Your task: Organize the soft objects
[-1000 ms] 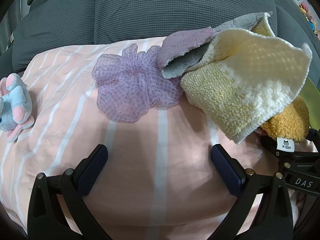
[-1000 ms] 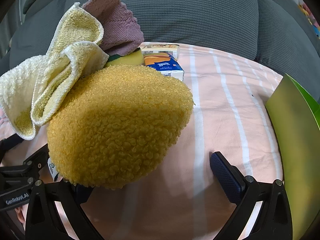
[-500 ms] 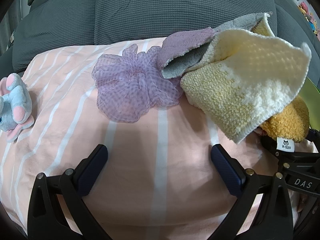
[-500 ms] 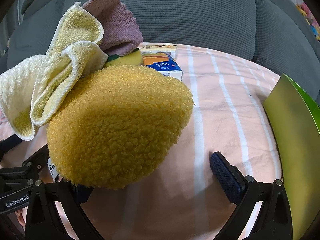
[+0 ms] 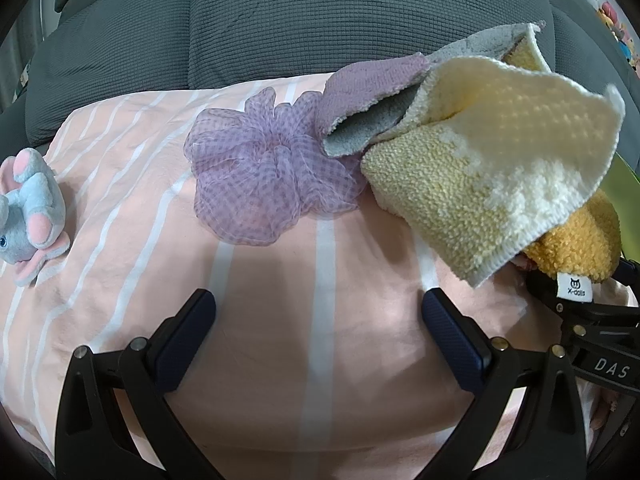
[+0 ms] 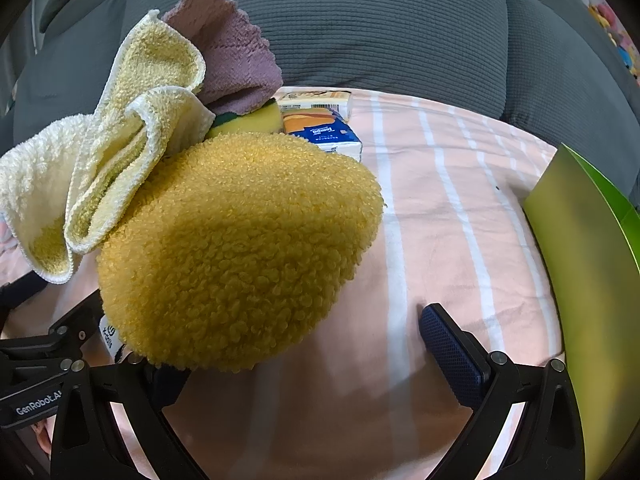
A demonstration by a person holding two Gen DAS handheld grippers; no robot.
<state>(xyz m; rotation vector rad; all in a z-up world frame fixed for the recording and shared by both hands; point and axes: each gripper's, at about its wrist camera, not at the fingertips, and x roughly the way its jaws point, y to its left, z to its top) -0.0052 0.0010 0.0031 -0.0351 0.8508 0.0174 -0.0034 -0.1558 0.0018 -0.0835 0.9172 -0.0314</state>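
Plush: the orange plush [image 6: 240,248] lay on the striped sheet [image 6: 440,240], just in front of the right hand-held gripper [image 6: 304,340], over its left finger; its white tag [image 5: 575,287] showed in the left wrist view.
Yellow cloth: the cloth [image 5: 492,168] was crumpled and leaned on the plush, touching it.
Purple cloth: it [image 5: 372,88] stood behind the yellow cloth, against it, with a grey underside.
Scrunchie: the sheer lilac scrunchie [image 5: 268,176] lay flat on the sheet, touching the purple cloth.
Elephant: a small blue and pink toy elephant [image 5: 32,212] sat at the sheet's left edge, well apart from the rest.
Sponge and packs: a yellow sponge [image 6: 248,122] and 2 tissue packs [image 6: 324,128] lay behind the plush.
Left hand-held gripper: it [image 5: 316,324] was spread wide over bare sheet, holding nothing.
Right hand-held gripper: spread wide; whether the plush touched the hidden left finger, I cannot tell.
Green sheet: a green card [image 6: 588,280] stood at the right.
Backdrop: grey cushions [image 5: 320,20].
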